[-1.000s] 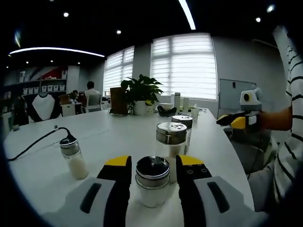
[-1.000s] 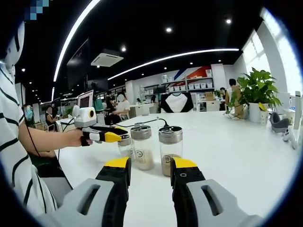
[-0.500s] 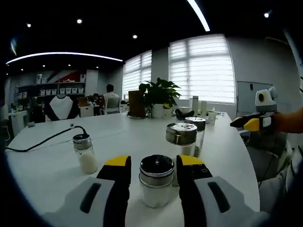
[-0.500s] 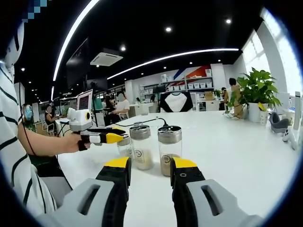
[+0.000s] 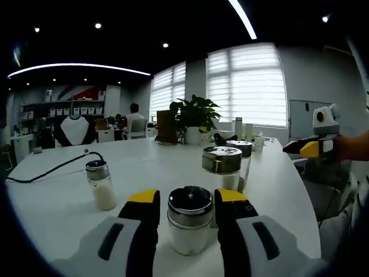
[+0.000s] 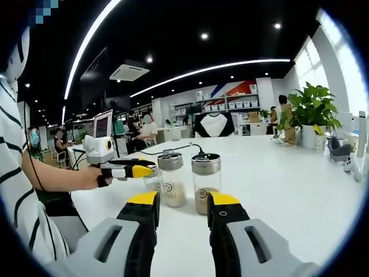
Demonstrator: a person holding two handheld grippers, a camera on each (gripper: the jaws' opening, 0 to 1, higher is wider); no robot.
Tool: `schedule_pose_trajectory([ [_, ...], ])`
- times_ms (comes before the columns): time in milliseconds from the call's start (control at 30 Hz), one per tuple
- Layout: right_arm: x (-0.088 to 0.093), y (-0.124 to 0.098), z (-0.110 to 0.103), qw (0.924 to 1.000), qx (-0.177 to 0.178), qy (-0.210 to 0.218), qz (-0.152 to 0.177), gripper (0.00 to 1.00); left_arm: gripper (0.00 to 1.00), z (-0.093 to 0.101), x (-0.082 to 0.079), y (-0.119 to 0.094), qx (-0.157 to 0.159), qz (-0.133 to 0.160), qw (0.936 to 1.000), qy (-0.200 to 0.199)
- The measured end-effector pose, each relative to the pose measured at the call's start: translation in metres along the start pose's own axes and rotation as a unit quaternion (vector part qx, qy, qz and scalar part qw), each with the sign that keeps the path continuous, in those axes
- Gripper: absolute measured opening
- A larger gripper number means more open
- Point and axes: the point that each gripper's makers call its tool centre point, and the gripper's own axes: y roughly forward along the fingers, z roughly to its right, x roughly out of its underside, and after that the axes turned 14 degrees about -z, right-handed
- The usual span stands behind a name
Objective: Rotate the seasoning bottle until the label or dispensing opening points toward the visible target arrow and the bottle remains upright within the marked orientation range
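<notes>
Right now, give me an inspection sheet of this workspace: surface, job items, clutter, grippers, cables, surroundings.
Surface: white table, bare around the bottles; no target arrow or orientation mark seen.
Job's things: seasoning bottle upright between the left gripper's jaws, white contents, shiny lid; contact cannot be told.
Clutter: small bottle, two taller shakers, all upright; potted plant at the far edge.
Grippers: left gripper jaws either side of the bottle; right gripper open, short of two shakers.
Cables: black cable lies across the table, ending behind the small bottle.
Surroundings: office, blinds on the windows, shelves, people seated at the back.
</notes>
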Motion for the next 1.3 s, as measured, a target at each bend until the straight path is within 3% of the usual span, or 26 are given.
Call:
schedule_pose_trajectory([
  [233, 0.0009, -0.0002, 0.0003, 1.0, 0.0, -0.001, -0.002, 0.31, 0.33, 0.0047, -0.0001, 0.0016, 0.011, 0.0, 0.9999, -0.004],
  [700, 0.0012, -0.0004, 0.0001, 1.0, 0.0, 0.001, 0.0, 0.31, 0.33, 0.0034, 0.001, 0.0012, 0.026, -0.009, 0.9996, -0.01],
  [1300, -0.0006, -0.0003, -0.0015, 1.0, -0.004, -0.002, 0.001, 0.31, 0.33, 0.0064, 0.0028, 0.0009, 0.11, -0.026, 0.9936, 0.005],
])
